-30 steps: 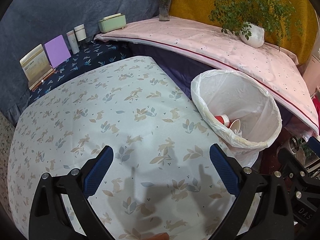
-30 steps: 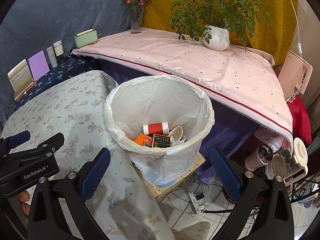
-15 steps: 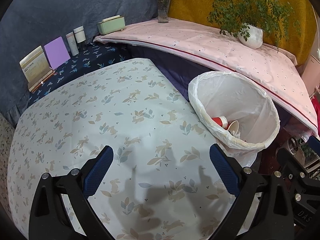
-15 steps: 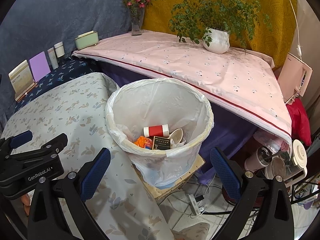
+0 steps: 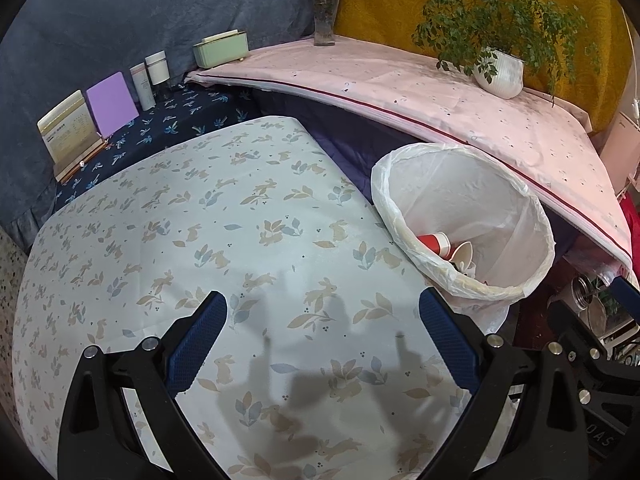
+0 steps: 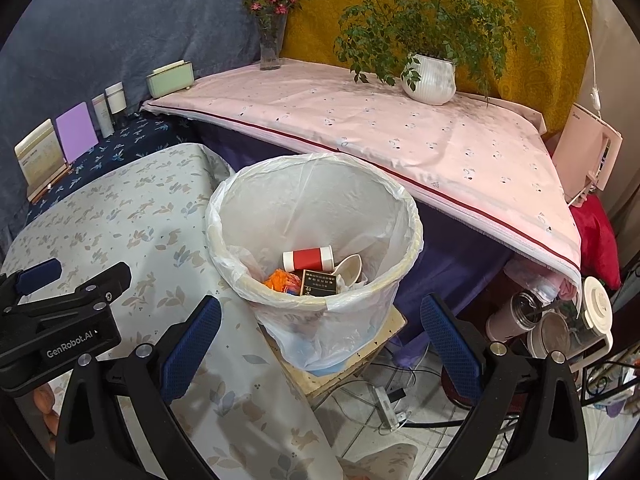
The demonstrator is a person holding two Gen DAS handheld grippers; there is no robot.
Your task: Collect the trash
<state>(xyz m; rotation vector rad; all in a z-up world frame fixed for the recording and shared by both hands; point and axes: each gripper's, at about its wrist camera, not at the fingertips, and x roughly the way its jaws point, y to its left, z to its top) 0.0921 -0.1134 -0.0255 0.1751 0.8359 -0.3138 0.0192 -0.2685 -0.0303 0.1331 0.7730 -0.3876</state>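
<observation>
A bin lined with a white bag [image 6: 404, 216] stands beside the table; it also shows in the left wrist view [image 5: 536, 216]. Inside lie a red and white paper cup [image 6: 307, 258], a white cup [image 6: 349, 270], a black box [image 6: 318, 282] and orange scraps [image 6: 280, 280]. The red cup [image 5: 434, 243] shows in the left wrist view too. My left gripper [image 5: 322, 334] is open and empty above the rabbit-print tablecloth [image 5: 180, 240]. My right gripper [image 6: 320, 334] is open and empty, just in front of the bin. The left gripper's body [image 6: 60, 320] shows at the right wrist view's left.
A pink-covered shelf [image 6: 400, 128] runs behind the bin with a potted plant [image 6: 430, 76], a flower vase [image 6: 270, 50] and a green box [image 6: 170, 78]. Books and bottles [image 5: 112, 100] stand at the back left. Flasks [image 6: 552, 320] and cables [image 6: 392, 400] lie on the floor at right.
Both grippers have drawn back and up slightly, so the bin sits a little farther and lower in view. Both stay open and empty.
</observation>
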